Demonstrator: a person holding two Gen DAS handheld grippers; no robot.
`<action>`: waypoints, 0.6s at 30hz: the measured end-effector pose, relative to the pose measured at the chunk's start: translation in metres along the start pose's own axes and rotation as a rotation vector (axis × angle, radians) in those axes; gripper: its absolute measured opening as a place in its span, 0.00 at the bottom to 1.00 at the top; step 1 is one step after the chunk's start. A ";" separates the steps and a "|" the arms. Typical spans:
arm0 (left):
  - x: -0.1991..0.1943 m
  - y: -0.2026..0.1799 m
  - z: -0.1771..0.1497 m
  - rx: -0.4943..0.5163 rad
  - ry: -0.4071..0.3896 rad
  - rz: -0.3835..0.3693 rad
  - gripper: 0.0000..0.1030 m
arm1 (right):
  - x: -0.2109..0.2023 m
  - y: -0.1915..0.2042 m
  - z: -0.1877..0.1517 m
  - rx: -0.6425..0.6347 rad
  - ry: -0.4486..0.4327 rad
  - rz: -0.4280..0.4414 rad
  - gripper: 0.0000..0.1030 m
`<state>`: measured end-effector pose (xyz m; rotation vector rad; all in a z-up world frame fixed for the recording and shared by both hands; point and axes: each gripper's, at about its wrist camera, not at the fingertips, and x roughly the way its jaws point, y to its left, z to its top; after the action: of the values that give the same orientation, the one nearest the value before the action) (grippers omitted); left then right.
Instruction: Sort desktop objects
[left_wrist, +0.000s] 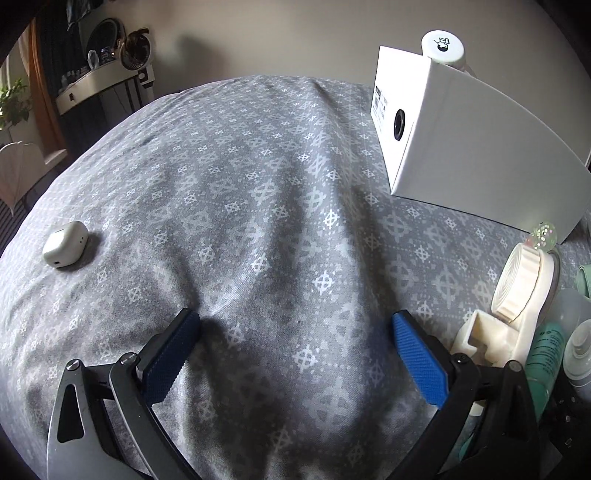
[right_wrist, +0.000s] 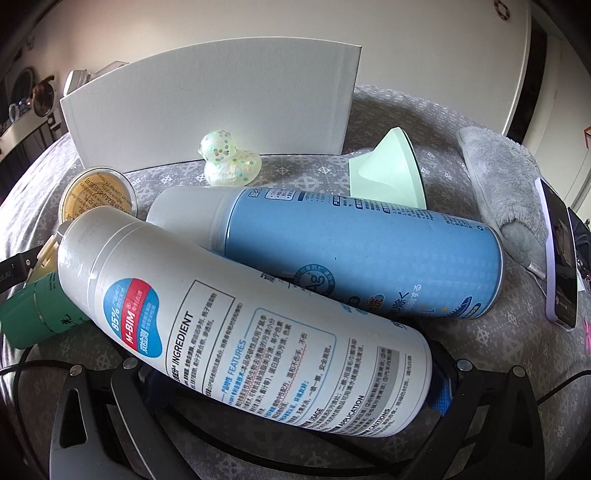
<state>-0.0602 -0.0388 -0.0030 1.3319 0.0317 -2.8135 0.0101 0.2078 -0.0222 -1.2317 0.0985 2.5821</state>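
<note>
In the right wrist view my right gripper is shut on a white spray can that lies tilted across its fingers. A blue spray can lies behind it, touching it. A green tube pokes out at the left under the white can. A clear spotted toy duck stands by a white box. In the left wrist view my left gripper is open and empty over the grey patterned cloth. A small white earbud case lies far left of it.
A yellow-lidded round tub, a mint green stand, a grey plush slipper and a phone surround the cans. In the left wrist view the white box, a tape roll on a cream dispenser and bottles crowd the right.
</note>
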 end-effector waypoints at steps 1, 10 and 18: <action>0.000 0.001 0.000 0.000 0.000 0.000 1.00 | 0.001 0.000 0.001 0.000 0.001 0.001 1.00; 0.001 0.001 0.001 0.000 0.000 0.000 1.00 | 0.000 0.002 0.000 -0.001 -0.001 -0.002 1.00; 0.002 0.001 0.001 0.000 0.000 0.000 1.00 | 0.001 0.003 0.000 -0.004 -0.001 -0.005 1.00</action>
<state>-0.0618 -0.0394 -0.0038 1.3324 0.0311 -2.8135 0.0086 0.2047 -0.0228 -1.2299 0.0904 2.5798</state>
